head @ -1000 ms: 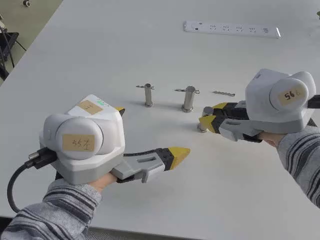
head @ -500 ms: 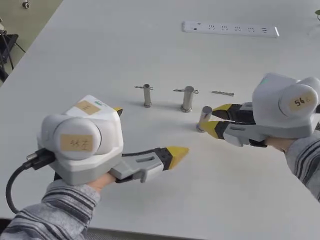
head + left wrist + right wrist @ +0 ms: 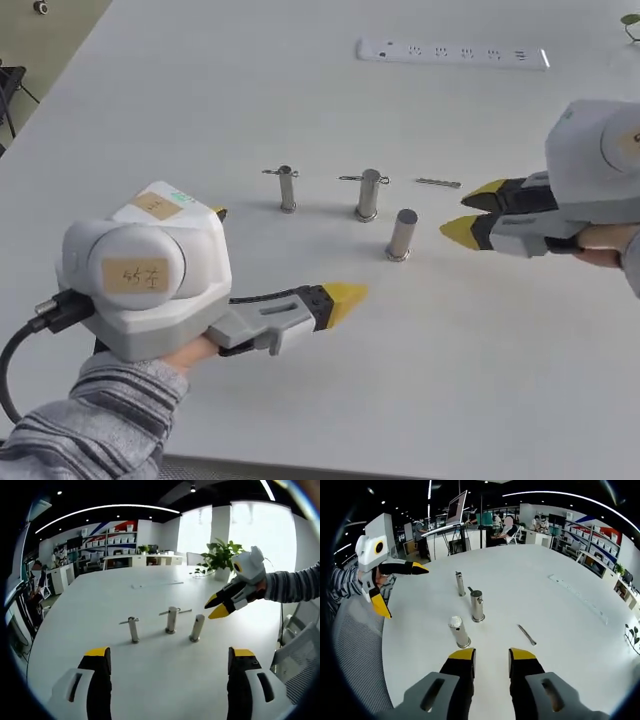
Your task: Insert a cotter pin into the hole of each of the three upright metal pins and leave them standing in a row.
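Observation:
Three upright metal pins stand on the white table (image 3: 480, 380). The left pin (image 3: 287, 188) and the middle pin (image 3: 368, 194) each carry a cotter pin through the top. The third pin (image 3: 401, 235) stands bare, slightly nearer me and off the line of the other two. A loose cotter pin (image 3: 438, 183) lies flat behind it. My right gripper (image 3: 472, 212) is open, a short way right of the bare pin and holding nothing. My left gripper (image 3: 280, 255) is wide open in front of the pins, also holding nothing. The right gripper view has the bare pin (image 3: 458, 631) ahead of the jaws and the loose cotter pin (image 3: 526, 634) to its right.
A white power strip (image 3: 452, 53) lies at the far side of the table. The table's near edge (image 3: 330, 468) runs just below my left hand. In the left gripper view a potted plant (image 3: 221, 560) stands beyond the table, with office shelves behind.
My right gripper was closed around the third pin, let it go and drew back to the right. The pin now stands free and upright. The left gripper has barely moved.

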{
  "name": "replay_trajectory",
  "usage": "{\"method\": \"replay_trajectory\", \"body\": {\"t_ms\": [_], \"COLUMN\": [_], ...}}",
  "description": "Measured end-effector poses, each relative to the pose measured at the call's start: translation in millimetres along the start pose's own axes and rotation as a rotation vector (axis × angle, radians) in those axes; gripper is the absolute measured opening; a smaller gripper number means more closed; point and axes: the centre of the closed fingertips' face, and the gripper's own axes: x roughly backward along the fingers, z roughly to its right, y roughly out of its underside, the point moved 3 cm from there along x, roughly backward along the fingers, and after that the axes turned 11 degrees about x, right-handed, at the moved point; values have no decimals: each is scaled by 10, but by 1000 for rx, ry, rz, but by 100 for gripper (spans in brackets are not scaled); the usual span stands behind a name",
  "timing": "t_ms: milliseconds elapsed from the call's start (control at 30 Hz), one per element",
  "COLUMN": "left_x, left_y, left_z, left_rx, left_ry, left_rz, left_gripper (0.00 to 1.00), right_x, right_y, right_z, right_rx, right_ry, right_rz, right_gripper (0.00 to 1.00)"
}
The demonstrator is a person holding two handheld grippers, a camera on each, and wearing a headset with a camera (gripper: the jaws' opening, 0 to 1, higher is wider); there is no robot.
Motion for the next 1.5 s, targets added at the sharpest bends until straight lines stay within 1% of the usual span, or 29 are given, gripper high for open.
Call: {"method": "replay_trajectory", "body": {"t_ms": [100, 333, 400, 467, 600, 767, 833, 967, 1100, 1167, 1233, 1333, 1433, 1500], "left_x": [-2, -14, -16, -17, -21, -26, -33, -42, -52, -54, -57, -58, -57, -60], "left_y": [-2, -12, -13, -11, -1, 16, 21, 21, 19, 19, 28, 37, 41, 45], "left_z": [-19, -57, -68, -75, -91, -101, -108, -121, -133, -135, -139, -151, -157, -163], "left_rx": [-2, -10, -10, -10, -13, -9, -8, -7, -6, -5, -1, -2, 1, -2], "left_ry": [-3, -7, -10, -12, -17, -21, -20, -22, -22, -21, -20, -24, -25, -26], "left_rz": [0, -3, -2, -4, -8, -14, -17, -21, -19, -19, -24, -27, -28, -29], "left_gripper": [98, 99, 99, 99, 99, 99, 99, 99, 98, 97, 97, 97, 96, 96], "right_x": [-15, -117, -160, -193, -274, -345, -369, -411, -443, -463, -467, -456, -454, -472], "right_y": [24, -7, -2, 2, 37, 83, 99, 133, 158, 167, 176, 174, 173, 182], "right_z": [132, 334, 363, 391, 434, 485, 518, 547, 561, 574, 550, 539, 533, 559], "right_rx": [15, 56, 68, 77, 88, 90, 80, 66, 72, 63, 84, 105, 129, 169], "right_ry": [-12, -43, -59, -63, -93, -114, -112, -127, -132, -122, -139, -145, -150, -153], "right_rz": [-58, -115, -134, -147, -184, -218, -223, -245, -262, -274, -285, -297, -308, -321], "right_gripper": [21, 21, 21, 20, 19, 17, 15, 12, 8, 4, 2, 0, 0, 0]}}
